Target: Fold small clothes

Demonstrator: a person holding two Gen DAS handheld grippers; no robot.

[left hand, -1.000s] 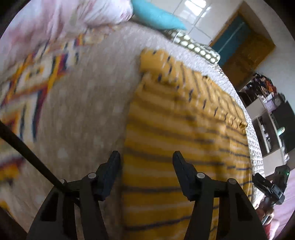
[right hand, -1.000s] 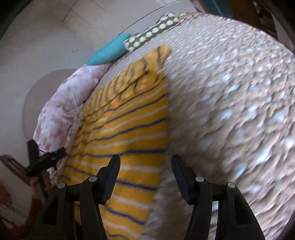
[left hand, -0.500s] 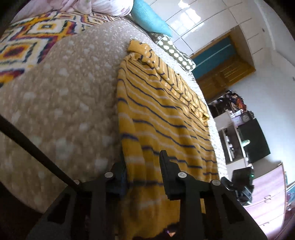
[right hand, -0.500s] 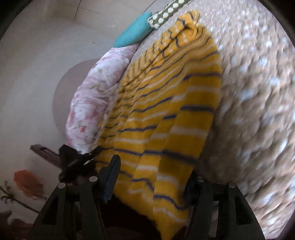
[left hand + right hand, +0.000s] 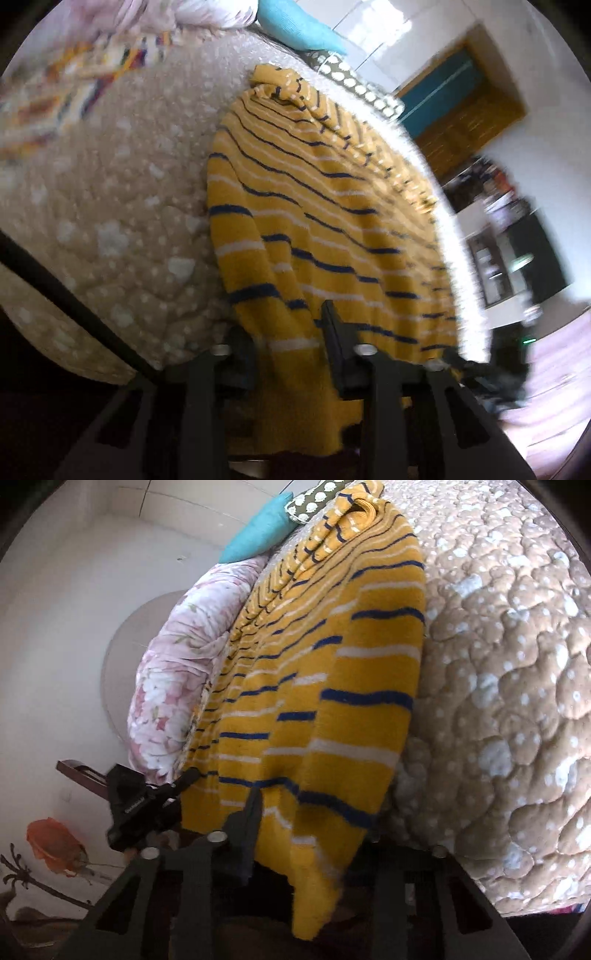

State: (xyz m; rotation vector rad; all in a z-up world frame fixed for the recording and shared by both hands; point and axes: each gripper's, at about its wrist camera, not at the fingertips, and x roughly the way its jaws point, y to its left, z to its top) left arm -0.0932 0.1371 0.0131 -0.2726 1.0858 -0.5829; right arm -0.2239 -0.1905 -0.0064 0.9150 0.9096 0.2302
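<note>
**Two grippers take the near hem of a striped sweater**

Two black grippers, one in each of the person's hands, meet the near edge of a yellow sweater [image 5: 314, 229] with blue and white stripes. The left gripper [image 5: 288, 343] has its fingers pressed together on the sweater's near corner, with cloth bunched between them. The right gripper [image 5: 314, 834] is closing over the opposite near corner; its right finger is hidden under the cloth, so whether the pads press yet cannot be told. Both tools point downward and forward, side by side along the hem.

Likely risk: the right jaws may catch only a thin lip of knit, which could slip out on lifting and leave the fold crooked. The beige quilt [image 5: 498, 683] beneath could also get pinched.

Farther off, the sweater lies flat on the quilt, its collar end rumpled. Beyond sit a teal pillow [image 5: 295, 26] and a floral pillow [image 5: 177, 672].
</note>
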